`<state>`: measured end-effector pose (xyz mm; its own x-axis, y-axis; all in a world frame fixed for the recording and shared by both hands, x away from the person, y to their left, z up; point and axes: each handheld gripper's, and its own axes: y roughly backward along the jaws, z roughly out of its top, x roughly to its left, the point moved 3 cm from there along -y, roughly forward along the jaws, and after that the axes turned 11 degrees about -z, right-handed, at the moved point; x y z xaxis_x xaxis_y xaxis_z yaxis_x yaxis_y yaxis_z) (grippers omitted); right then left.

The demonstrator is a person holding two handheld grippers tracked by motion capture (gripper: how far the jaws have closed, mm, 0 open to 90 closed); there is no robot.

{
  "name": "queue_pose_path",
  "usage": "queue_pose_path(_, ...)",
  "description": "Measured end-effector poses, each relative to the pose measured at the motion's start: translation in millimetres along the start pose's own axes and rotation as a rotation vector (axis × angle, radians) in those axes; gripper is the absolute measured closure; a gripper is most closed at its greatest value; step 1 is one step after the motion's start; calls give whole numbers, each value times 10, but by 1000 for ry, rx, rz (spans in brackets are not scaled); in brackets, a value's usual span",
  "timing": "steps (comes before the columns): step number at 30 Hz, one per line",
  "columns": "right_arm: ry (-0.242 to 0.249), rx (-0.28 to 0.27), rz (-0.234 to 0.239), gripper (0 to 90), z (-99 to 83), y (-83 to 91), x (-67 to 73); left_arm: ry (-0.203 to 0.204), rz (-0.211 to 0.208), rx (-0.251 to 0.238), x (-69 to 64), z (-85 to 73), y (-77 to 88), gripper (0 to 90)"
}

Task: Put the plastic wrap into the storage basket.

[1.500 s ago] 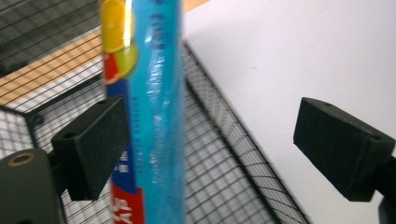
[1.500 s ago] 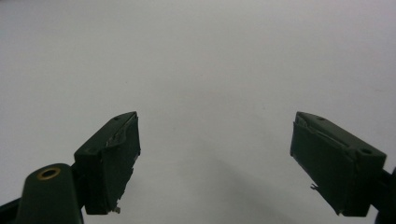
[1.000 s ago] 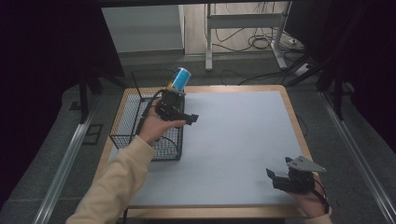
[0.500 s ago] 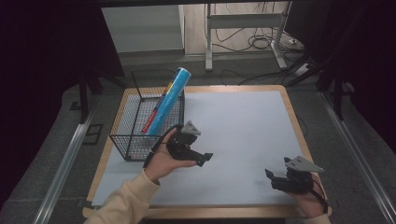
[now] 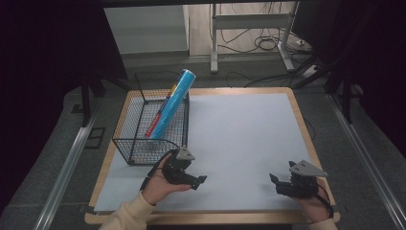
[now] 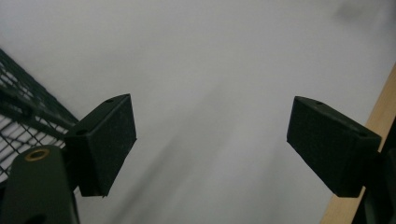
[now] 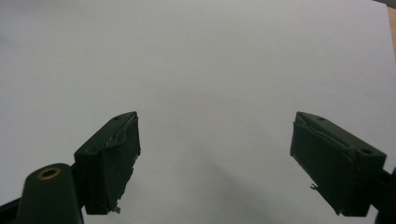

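The blue tube (image 5: 171,104) leans tilted in the wire basket (image 5: 143,152) at the worktop's (image 5: 239,129) far left, its top overhanging the rim. Both tools, left (image 5: 191,180) and right (image 5: 277,184), gape wide and empty near the front edge. A bump against the basket could tip the tube out.

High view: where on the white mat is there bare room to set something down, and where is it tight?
The white mat is bare from the wire basket across to the right wooden edge, and between the left gripper and right gripper. It is tight at the left: the basket holds the leaning blue tube, with the left gripper just in front.
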<state>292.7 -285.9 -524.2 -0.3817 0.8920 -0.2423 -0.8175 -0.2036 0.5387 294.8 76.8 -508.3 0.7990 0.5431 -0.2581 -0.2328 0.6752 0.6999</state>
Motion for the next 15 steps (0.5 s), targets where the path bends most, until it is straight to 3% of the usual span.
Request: queue_pose_path(15,9,-35,18,162,41,20,7,7,20,29,60,-81,-45,151)
